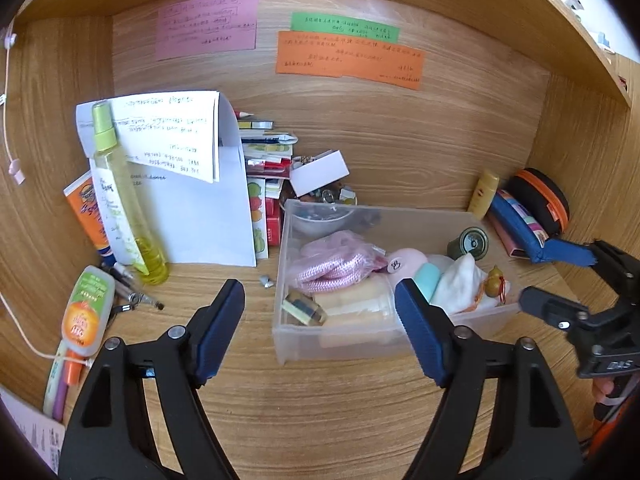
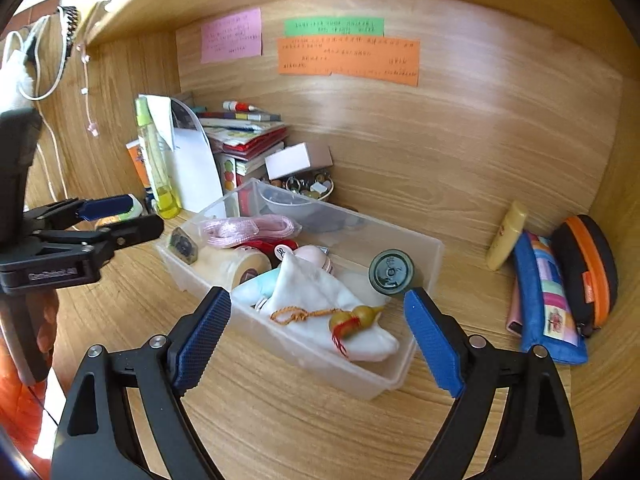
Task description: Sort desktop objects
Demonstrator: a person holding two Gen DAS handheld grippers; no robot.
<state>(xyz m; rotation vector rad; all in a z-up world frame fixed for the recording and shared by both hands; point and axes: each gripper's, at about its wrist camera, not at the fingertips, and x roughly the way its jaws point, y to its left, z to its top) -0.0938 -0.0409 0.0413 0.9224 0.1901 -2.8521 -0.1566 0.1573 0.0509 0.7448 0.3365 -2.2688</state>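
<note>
Left wrist view. Left gripper (image 1: 320,320) at lower centre, jaws spread wide, nothing between the blue pads (image 1: 218,332). Clear plastic bin (image 1: 304,344) at centre on the wooden desk (image 1: 320,420), just ahead of the right-hand pad. Inside the bin: pink cord in a bag (image 1: 336,266), pale pink rounded item (image 1: 404,262), white cloth pouch (image 1: 460,282), small gourd charm (image 1: 495,282), dark green can (image 1: 470,243) on its side near the bin's far right corner. Yellow-green spray bottle (image 1: 120,196) upright at left, leaning against white papers (image 1: 192,184). Orange-labelled glue bottle (image 1: 86,312) flat at lower left. Yellow tube (image 1: 484,194), blue pencil case (image 1: 528,226) and black-and-orange zip case (image 1: 544,196) at right against the back panel. Right gripper (image 1: 556,284) entering from the right edge, jaws apart, beside the bin's right end.

Right wrist view. Right gripper (image 2: 318,336) at lower centre, jaws wide apart, empty, framing the near end of the clear plastic bin (image 2: 360,376). White cloth pouch (image 2: 320,296) and gourd charm (image 2: 354,320) nearest, dark green can (image 2: 391,271) behind them. Left gripper (image 2: 120,216) at left edge, jaws parted, nothing held, near the bin's far-left corner. Pink (image 2: 231,35), green (image 2: 334,26) and orange (image 2: 348,60) notes on the back panel at top.
</note>
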